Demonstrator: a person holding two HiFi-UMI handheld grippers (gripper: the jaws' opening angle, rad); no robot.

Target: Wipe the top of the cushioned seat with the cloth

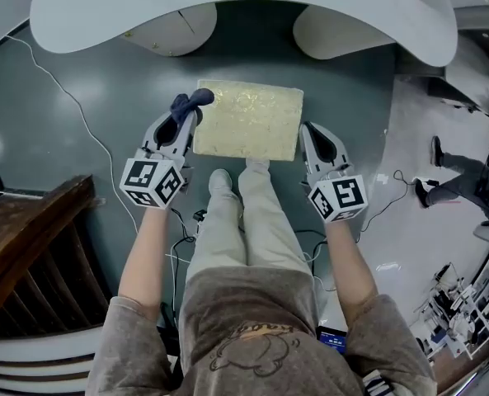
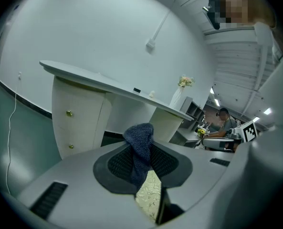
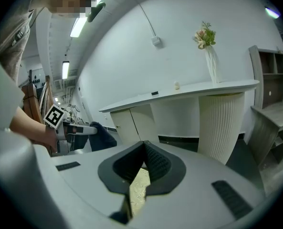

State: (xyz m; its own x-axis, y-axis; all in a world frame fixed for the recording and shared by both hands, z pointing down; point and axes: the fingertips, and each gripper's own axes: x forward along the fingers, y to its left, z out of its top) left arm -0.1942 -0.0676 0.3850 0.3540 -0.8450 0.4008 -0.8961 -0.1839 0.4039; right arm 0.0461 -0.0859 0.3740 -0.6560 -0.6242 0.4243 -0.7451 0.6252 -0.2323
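The cushioned seat (image 1: 248,120), pale yellow with a leaf pattern, lies on the grey floor in front of my feet. My left gripper (image 1: 188,115) hangs at its left far corner, shut on a dark blue cloth (image 1: 191,101) that bunches out past the tips. In the left gripper view the cloth (image 2: 140,147) is pinched between the jaws, with the seat (image 2: 148,197) showing below. My right gripper (image 1: 307,129) sits at the seat's right edge, shut and holding nothing. In the right gripper view the seat (image 3: 139,187) shows beneath the jaws, and the cloth (image 3: 102,136) is at the left.
A white curved counter (image 1: 228,7) on two pedestals (image 1: 174,31) stands just beyond the seat. A wooden chair (image 1: 30,246) is at the lower left, and a thin cable (image 1: 71,97) runs over the floor. Another person (image 1: 467,180) stands at the right.
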